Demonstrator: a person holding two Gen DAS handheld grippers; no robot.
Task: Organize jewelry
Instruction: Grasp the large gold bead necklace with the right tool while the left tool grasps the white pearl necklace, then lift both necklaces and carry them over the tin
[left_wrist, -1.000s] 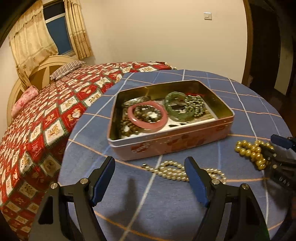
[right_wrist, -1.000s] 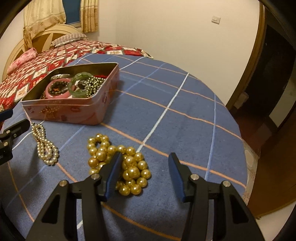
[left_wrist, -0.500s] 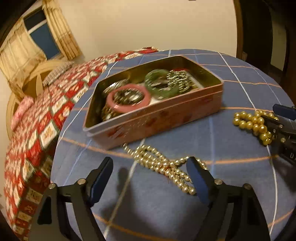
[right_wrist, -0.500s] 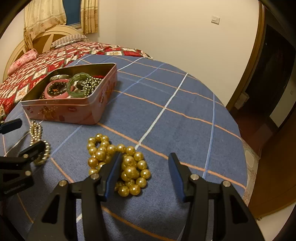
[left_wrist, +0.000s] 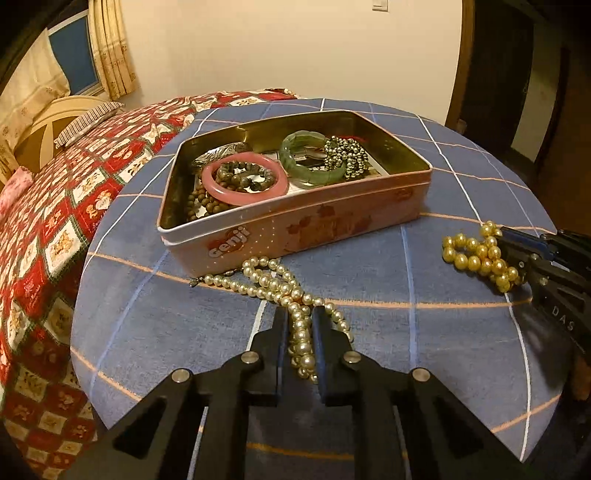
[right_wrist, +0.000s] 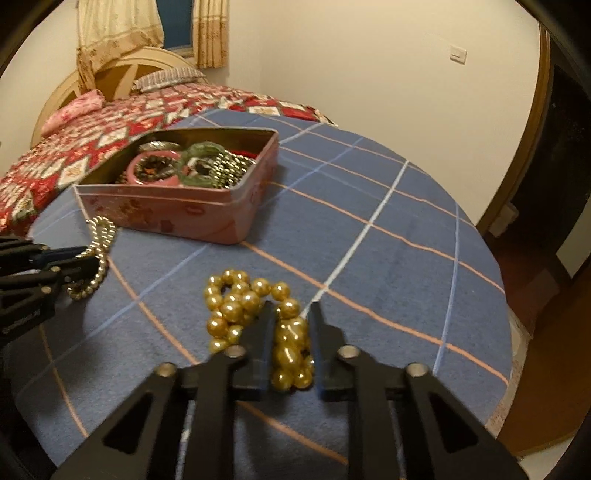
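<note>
A pink tin box (left_wrist: 314, 225) stands on the blue checked tablecloth and holds a pink bangle (left_wrist: 243, 179), a green bangle (left_wrist: 310, 158) and bead bracelets. My left gripper (left_wrist: 300, 317) is shut on the white pearl necklace (left_wrist: 273, 284), which lies on the cloth in front of the box. My right gripper (right_wrist: 290, 314) is shut on the gold bead necklace (right_wrist: 240, 306), right of the box. The box also shows in the right wrist view (right_wrist: 192, 210), as does the pearl necklace (right_wrist: 98, 240).
A bed with a red patterned quilt (left_wrist: 74, 192) lies left of the round table (left_wrist: 461, 177). The table edge curves close on the right (right_wrist: 491, 332). A dark doorway (left_wrist: 524, 74) stands at the back right.
Both grippers moved forward and down and closed: the left on the pearl necklace, the right on the gold bead necklace. Both were open before.
</note>
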